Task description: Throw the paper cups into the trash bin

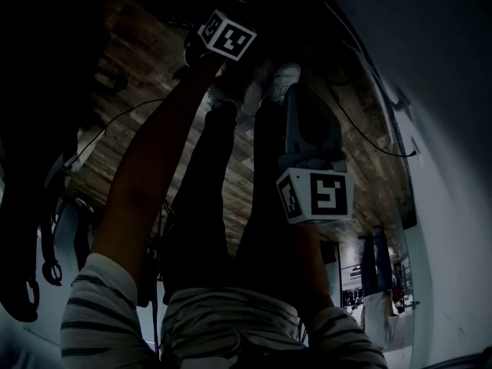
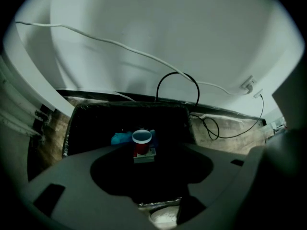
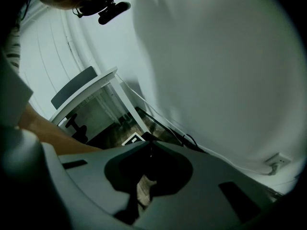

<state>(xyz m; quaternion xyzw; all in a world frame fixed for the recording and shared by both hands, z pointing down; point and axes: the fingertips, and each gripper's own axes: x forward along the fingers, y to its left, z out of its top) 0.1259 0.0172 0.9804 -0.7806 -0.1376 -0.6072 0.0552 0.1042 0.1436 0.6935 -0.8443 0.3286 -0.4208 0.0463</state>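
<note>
A red paper cup (image 2: 142,142) with a white rim stands upright inside the trash bin (image 2: 85,128), which is lined with a black bag. The cup rests on a small flat box, with something blue (image 2: 121,138) beside it. My left gripper (image 2: 158,152) hangs above the bin, pointing steeply down, jaws wide apart with nothing between them. In the head view only its marker cube (image 1: 227,35) shows, at the end of an outstretched arm. My right gripper (image 3: 149,143) is held to the side with its jaw tips meeting and nothing held; its cube (image 1: 317,195) shows near the middle.
The bin stands against a white wall with a white cable (image 2: 110,42), a black cable loop (image 2: 177,86) and a socket (image 2: 248,84). Wood floor (image 2: 230,128) lies around it. My shoes (image 1: 283,79) are close by. A white table (image 3: 98,87) stands further off.
</note>
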